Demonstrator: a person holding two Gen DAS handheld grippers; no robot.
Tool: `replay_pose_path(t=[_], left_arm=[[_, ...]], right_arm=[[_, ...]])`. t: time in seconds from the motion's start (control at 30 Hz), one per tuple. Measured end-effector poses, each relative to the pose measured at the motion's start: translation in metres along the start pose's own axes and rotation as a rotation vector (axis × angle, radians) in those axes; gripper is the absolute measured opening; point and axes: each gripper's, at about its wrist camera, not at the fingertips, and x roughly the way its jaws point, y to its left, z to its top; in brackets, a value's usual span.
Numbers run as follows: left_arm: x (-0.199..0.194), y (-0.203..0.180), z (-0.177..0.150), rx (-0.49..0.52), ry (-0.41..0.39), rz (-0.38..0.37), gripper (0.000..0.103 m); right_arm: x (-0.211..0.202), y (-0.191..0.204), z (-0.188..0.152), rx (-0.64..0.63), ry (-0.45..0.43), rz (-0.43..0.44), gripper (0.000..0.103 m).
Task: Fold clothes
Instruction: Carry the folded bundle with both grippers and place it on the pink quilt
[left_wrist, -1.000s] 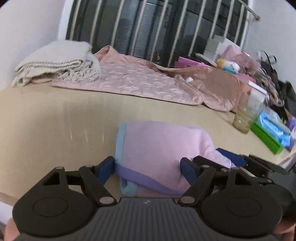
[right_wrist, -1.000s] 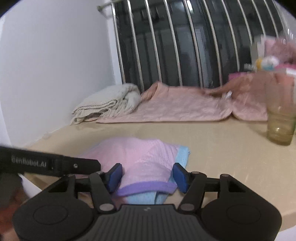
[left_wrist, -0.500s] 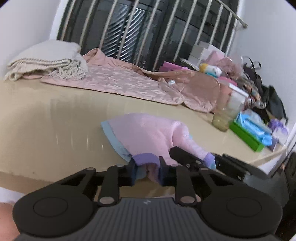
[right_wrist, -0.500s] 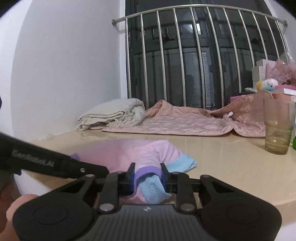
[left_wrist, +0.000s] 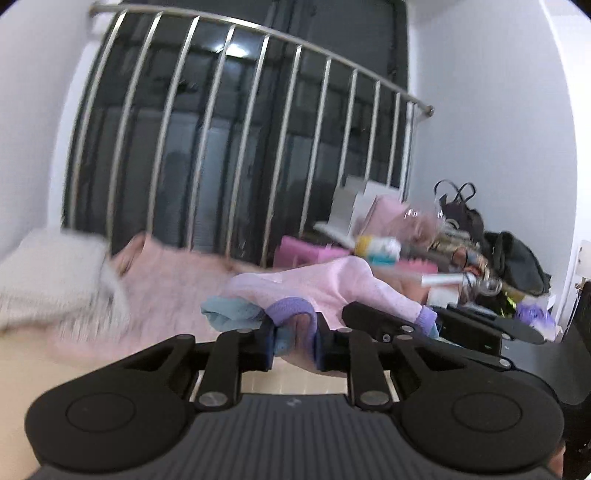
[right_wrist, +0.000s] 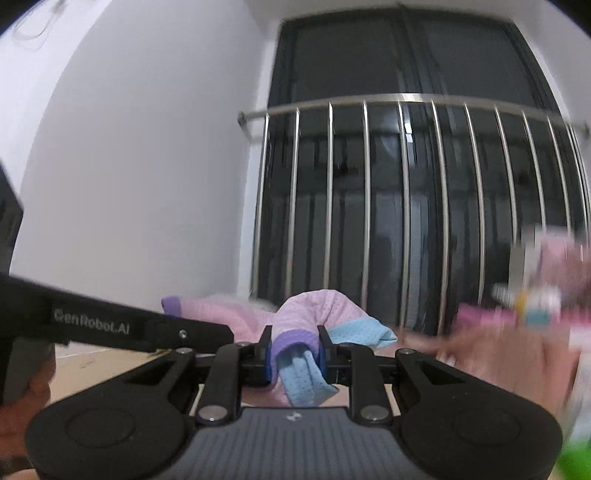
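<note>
A small pink garment (left_wrist: 325, 284) with purple cuffs and light-blue trim hangs in the air between my two grippers, lifted off the beige table (left_wrist: 22, 354). My left gripper (left_wrist: 294, 341) is shut on its purple-edged hem. My right gripper (right_wrist: 295, 349) is shut on another purple and blue edge of the same garment (right_wrist: 314, 306). The right gripper's black body (left_wrist: 461, 325) shows at the right of the left wrist view, the left one's (right_wrist: 110, 328) at the left of the right wrist view.
A folded cream blanket (left_wrist: 48, 273) and a pink quilted cloth (left_wrist: 173, 280) lie at the back of the table under a barred window (left_wrist: 240, 147). Boxes, bottles and bags (left_wrist: 424, 236) crowd the right side. Both views are motion-blurred.
Both grippers went from open beside the garment on the table to shut on its edges, then rose and tilted up, lifting the garment off the table.
</note>
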Motion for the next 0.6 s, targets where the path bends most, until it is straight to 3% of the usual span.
replay_pose_path(t=[0.17,0.33,0.47,0.6], left_arm=[[0.074,0.021,0.059,0.028,-0.022,0.000,0.019],[0.157,0.049,0.107,0.021,-0.014,0.011,0.019],[0.231,0.083,0.111,0.013,0.006,0.059,0.018],[0.308,0.132,0.092,-0.074,0.077,0.079,0.018]], right_arm=[[0.074,-0.034,0.052,-0.068,-0.001,-0.024,0.020],[0.168,-0.070,0.085,-0.076,0.079,-0.033,0.020],[0.252,-0.097,0.082,-0.021,0.154,-0.059,0.020],[0.335,-0.126,0.053,0.057,0.251,-0.073,0.020]])
